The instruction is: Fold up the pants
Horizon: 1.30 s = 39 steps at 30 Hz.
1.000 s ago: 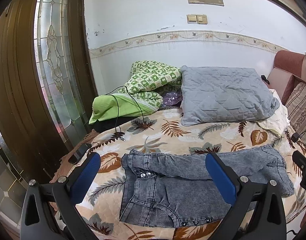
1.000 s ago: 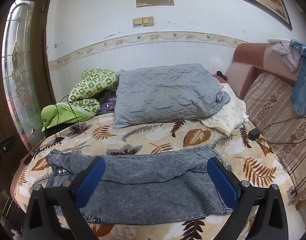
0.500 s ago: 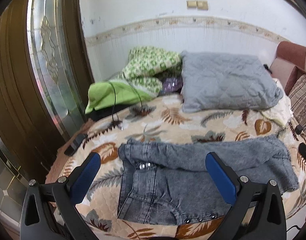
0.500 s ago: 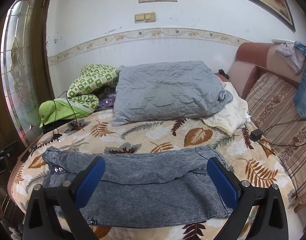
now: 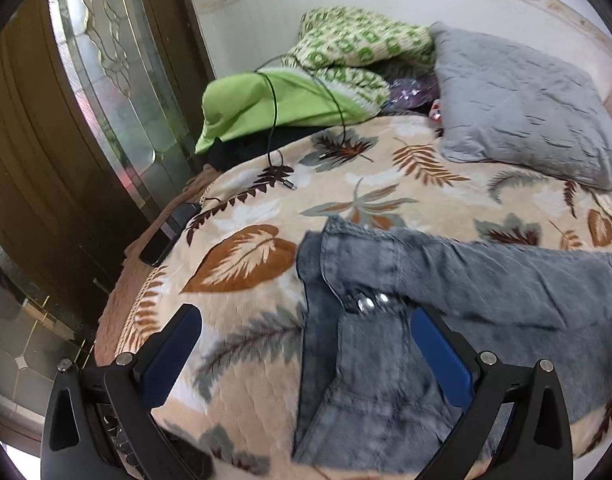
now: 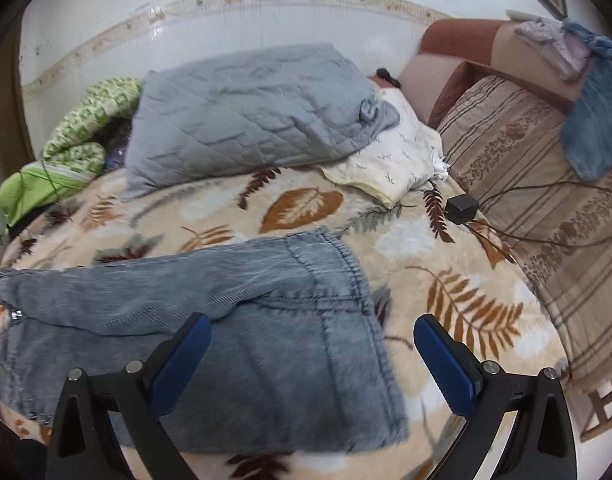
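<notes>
While the pants [image 5: 446, 320] lie flat on the bed [image 5: 246, 256], long axis running left to right, the left claw [image 5: 306, 356] hangs open and empty, waistband end at its 1 o'clock. The right claw [image 6: 312, 360], also open and empty, has the hem end at 11 o'clock.

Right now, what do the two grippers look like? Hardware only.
Both match: the left gripper and right gripper have black angular frames with triangular cut-outs, silver round bolt heads, and two fingers faced with blue rectangular pads. No cables, markings, hands or sleeves in view.
</notes>
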Each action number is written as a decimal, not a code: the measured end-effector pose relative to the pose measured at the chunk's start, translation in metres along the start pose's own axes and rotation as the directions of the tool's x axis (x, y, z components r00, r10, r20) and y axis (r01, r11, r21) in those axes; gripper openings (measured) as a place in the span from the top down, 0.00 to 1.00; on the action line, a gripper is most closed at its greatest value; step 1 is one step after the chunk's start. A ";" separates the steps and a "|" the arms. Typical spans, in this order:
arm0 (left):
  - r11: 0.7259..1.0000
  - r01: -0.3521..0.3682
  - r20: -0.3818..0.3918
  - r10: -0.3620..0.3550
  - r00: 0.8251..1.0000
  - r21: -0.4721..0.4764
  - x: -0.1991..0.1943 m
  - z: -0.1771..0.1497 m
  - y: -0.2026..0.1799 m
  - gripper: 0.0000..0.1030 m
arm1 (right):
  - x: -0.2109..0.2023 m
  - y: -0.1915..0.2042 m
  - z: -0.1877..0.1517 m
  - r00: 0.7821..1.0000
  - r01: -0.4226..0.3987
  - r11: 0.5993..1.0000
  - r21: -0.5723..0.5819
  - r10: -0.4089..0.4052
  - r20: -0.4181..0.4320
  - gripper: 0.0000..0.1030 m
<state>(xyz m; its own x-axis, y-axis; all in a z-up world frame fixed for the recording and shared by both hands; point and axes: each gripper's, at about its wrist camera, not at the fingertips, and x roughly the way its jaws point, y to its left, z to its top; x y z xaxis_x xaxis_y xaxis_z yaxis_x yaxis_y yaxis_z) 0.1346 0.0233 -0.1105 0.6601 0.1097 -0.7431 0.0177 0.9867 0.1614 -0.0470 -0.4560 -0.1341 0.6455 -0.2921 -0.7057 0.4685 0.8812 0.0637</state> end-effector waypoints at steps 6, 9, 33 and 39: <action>0.997 0.055 -0.143 -0.062 0.988 -0.051 0.076 0.057 0.016 0.00 | 0.067 -0.010 0.042 0.998 -0.012 1.000 -0.024 0.011 -0.065 0.00; 0.994 0.058 -0.193 -0.075 0.978 -0.090 0.103 0.076 0.022 0.00 | 0.094 -0.011 0.062 0.995 -0.021 1.000 -0.011 0.020 -0.097 0.01; 0.967 0.234 -0.463 -0.252 0.850 -0.096 0.222 0.083 -0.043 0.77 | 0.219 -0.030 0.109 0.954 -0.077 0.997 0.033 0.083 -0.288 0.38; 0.947 0.311 -0.442 -0.315 0.840 -0.084 0.216 0.089 -0.059 0.75 | 0.258 -0.020 0.107 0.928 -0.099 0.994 0.045 0.109 -0.355 0.42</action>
<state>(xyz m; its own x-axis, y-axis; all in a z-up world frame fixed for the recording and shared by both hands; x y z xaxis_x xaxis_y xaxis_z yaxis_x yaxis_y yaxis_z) 0.3431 -0.0220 -0.2226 0.2166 -0.1653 -0.9622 0.1589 0.9784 -0.1324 0.1746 -0.5889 -0.2420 0.4358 -0.0430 -0.8990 0.4288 0.8882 0.1653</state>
